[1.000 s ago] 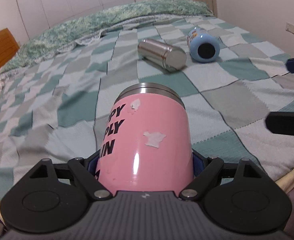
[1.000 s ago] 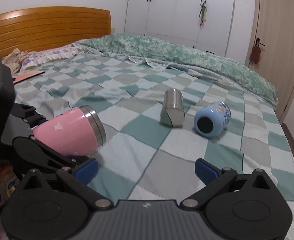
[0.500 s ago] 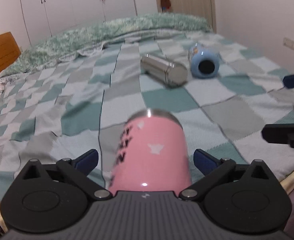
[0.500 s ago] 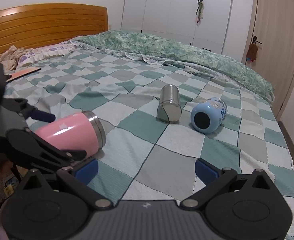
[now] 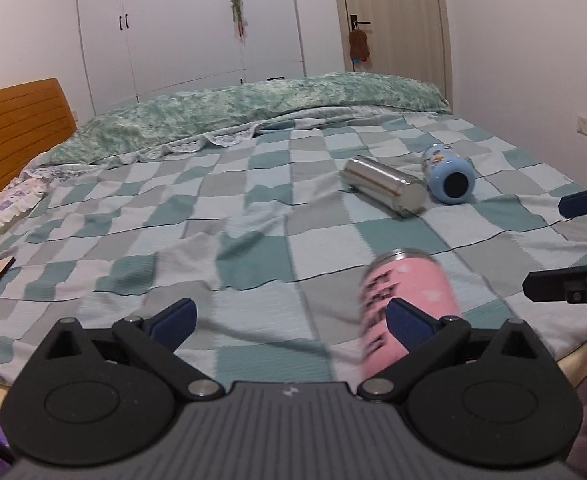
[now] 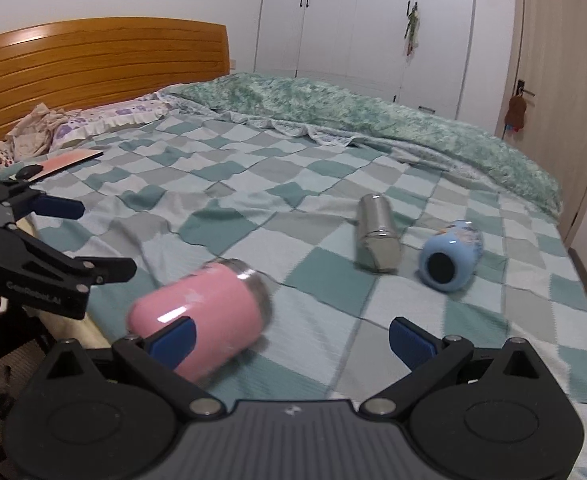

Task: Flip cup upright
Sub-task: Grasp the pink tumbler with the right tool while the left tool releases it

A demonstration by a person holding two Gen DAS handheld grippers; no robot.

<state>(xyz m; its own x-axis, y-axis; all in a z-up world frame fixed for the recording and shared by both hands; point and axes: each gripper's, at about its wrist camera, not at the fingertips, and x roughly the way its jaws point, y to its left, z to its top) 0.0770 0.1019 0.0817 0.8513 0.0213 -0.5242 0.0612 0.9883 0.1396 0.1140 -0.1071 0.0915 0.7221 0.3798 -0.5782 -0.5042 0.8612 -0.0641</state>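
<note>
A home bedroom: checkered bedspread (image 6: 333,184), wooden headboard (image 6: 105,68), white wardrobe (image 6: 365,20), door (image 6: 561,92).

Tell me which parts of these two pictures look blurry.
Left wrist view: the pink cup and nearby blanket are motion-smeared; the steel cup is fairly sharp. Right wrist view: the pink cup is smeared, with a glare streak; the blue cup stays crisp.

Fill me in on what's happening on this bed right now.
A person holds two grippers over the checkered blanket. Both the left gripper and the right gripper are open and empty. The pink cup lies on its side, blurred, not upright. A steel cup and a blue cup also lie tipped over.
</note>
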